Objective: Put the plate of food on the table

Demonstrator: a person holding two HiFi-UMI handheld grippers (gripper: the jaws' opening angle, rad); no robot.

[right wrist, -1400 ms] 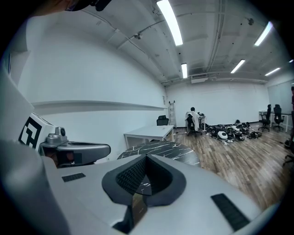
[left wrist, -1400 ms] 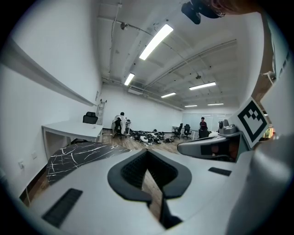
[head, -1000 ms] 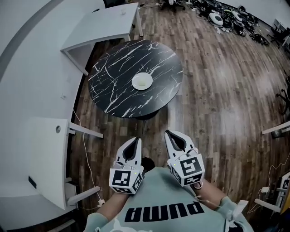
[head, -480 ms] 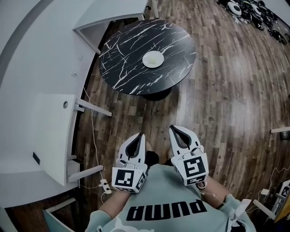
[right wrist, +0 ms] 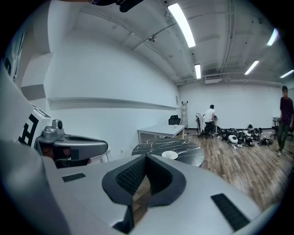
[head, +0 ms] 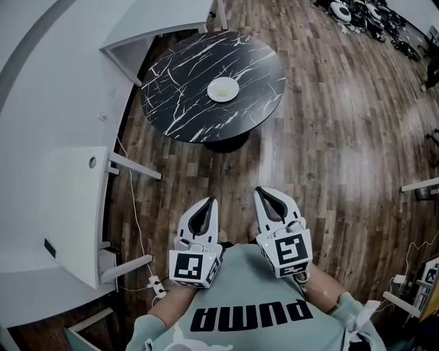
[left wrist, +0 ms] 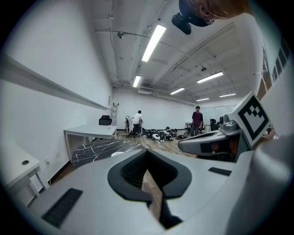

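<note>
A white plate (head: 223, 89) with pale food rests near the middle of a round black marble table (head: 185, 103). Both grippers are held close to my chest, well short of the table. My left gripper (head: 208, 201) is shut with nothing in it, and my right gripper (head: 260, 191) beside it is shut and empty too. Over the left gripper's (left wrist: 147, 152) jaws the plate (left wrist: 118, 154) shows small on the table (left wrist: 94, 149). Beyond the right gripper (right wrist: 146, 157) the plate (right wrist: 169, 155) lies on the table (right wrist: 183, 150).
White desks (head: 62, 137) line the left wall, and another white desk (head: 164, 20) stands just behind the table. A power strip (head: 156, 284) with cables lies on the wood floor at the left. Equipment (head: 357, 14) is piled far right. People (left wrist: 197, 120) stand far off.
The table and plate sit higher in the head view than a second ago, farther from my grippers. Both grippers stay shut near my chest.
</note>
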